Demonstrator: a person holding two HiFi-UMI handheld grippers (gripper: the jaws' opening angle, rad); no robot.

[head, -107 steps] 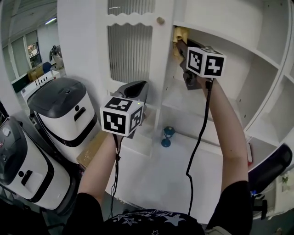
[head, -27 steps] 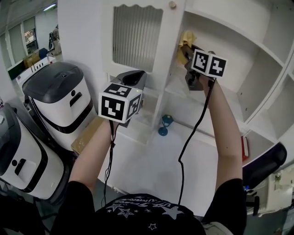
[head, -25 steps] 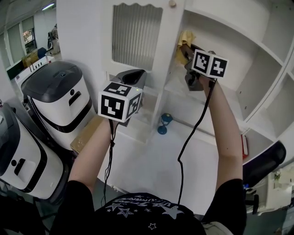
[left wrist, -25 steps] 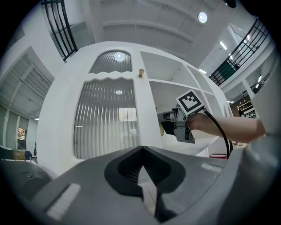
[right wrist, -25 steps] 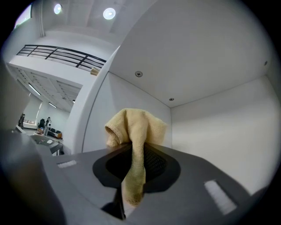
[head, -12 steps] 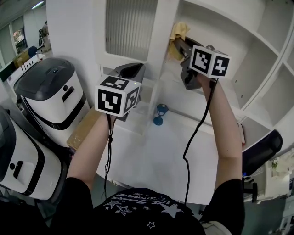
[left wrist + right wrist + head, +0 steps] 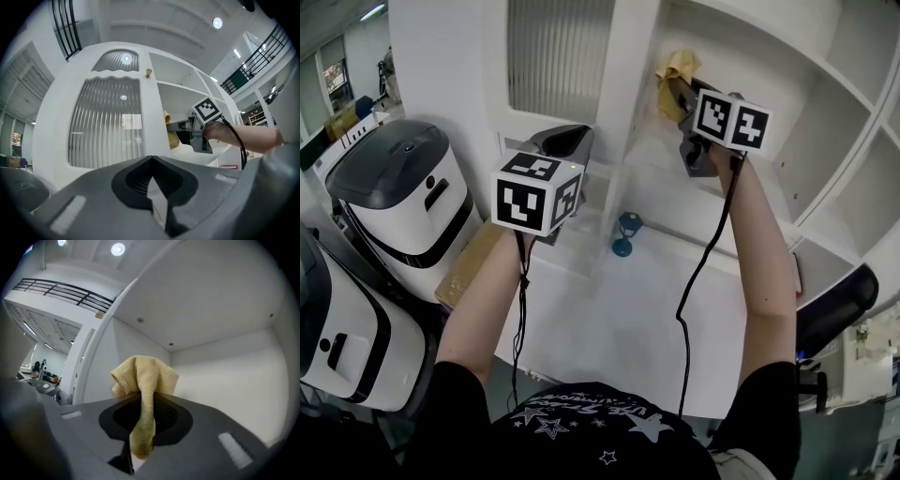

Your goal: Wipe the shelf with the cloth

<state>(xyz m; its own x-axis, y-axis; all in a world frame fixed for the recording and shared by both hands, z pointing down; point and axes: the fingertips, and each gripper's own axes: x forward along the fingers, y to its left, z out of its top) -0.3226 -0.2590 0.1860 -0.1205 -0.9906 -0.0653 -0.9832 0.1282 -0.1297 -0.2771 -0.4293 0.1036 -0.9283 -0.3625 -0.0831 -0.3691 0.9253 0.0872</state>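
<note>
The yellow cloth is pinched in my right gripper, which is shut on it inside a compartment of the white shelf unit, close to its left upright. In the right gripper view the cloth bunches up above the jaws, in front of the compartment's back corner. I cannot tell whether it touches a surface. My left gripper is shut and empty, held lower in front of the ribbed cabinet door. From the left gripper view I see the cloth and the right gripper beyond my shut left gripper.
A small blue object stands on the white lower board. Two white-and-black machines stand at the left, with a cardboard box beside them. A dark object sits at the right edge.
The right gripper has stayed in the same compartment with the cloth, shifting only slightly. The left gripper has barely moved.
</note>
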